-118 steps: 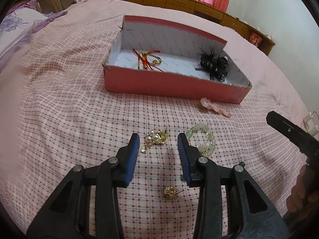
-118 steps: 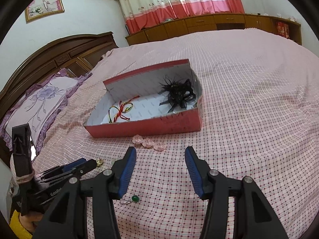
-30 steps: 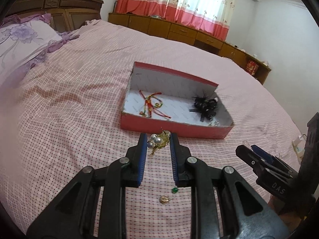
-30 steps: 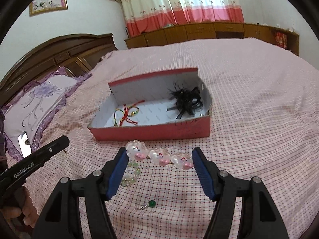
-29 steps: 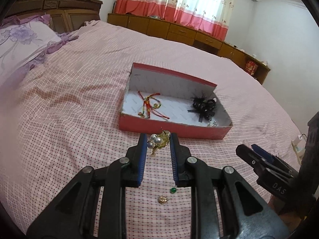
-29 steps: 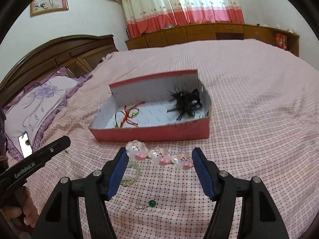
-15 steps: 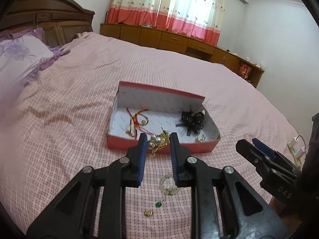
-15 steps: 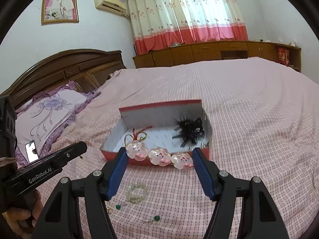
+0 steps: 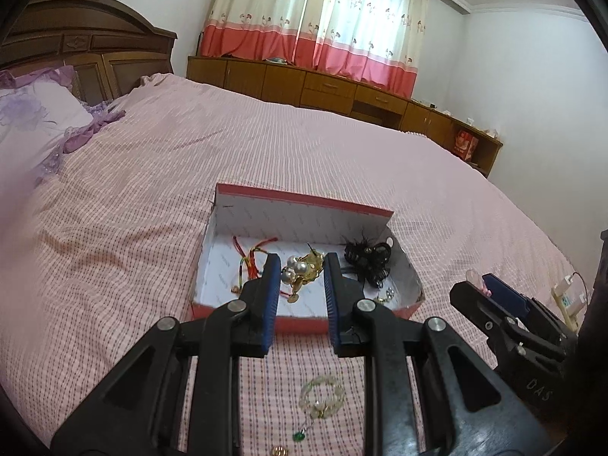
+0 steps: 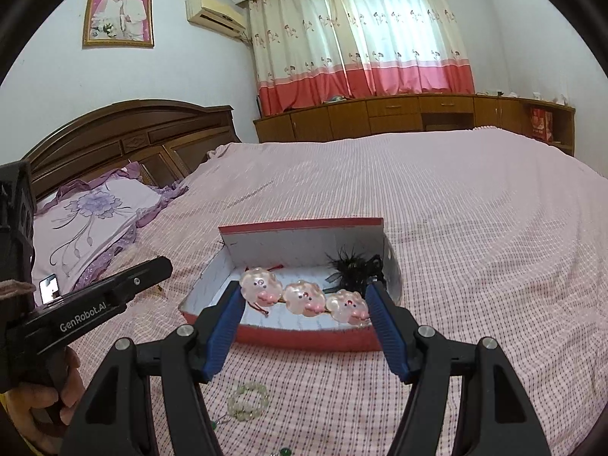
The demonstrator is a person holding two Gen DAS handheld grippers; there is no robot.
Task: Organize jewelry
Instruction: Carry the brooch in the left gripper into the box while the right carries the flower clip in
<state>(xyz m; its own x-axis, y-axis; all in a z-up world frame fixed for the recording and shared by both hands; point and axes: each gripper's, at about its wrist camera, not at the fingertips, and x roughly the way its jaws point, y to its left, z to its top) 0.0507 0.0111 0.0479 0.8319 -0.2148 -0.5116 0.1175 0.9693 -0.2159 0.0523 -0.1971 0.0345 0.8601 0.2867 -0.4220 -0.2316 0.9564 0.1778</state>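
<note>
- Your left gripper (image 9: pixel 301 271) had its jaws narrowed on the gold-and-pearl brooch (image 9: pixel 300 271), which was clamped between the blue pads, in front of the red box (image 9: pixel 304 319).
- Your right gripper (image 10: pixel 306 300) had its jaws spread fairly wide, gripping the pink pig hair clip (image 10: pixel 306 299) end to end, also in front of the box.
- The box stood open on the pink checked bedspread (image 9: pixel 114 247); inside it lay a red-and-yellow cord bracelet (image 9: pixel 249 262) at left and a black feathered hair tie (image 9: pixel 368 260) at right.
- On the bedspread, nearer you than the box, lay a pale green bead bracelet (image 9: pixel 322 397) and, just beside it, a green-stone earring (image 9: pixel 299 436).
</note>
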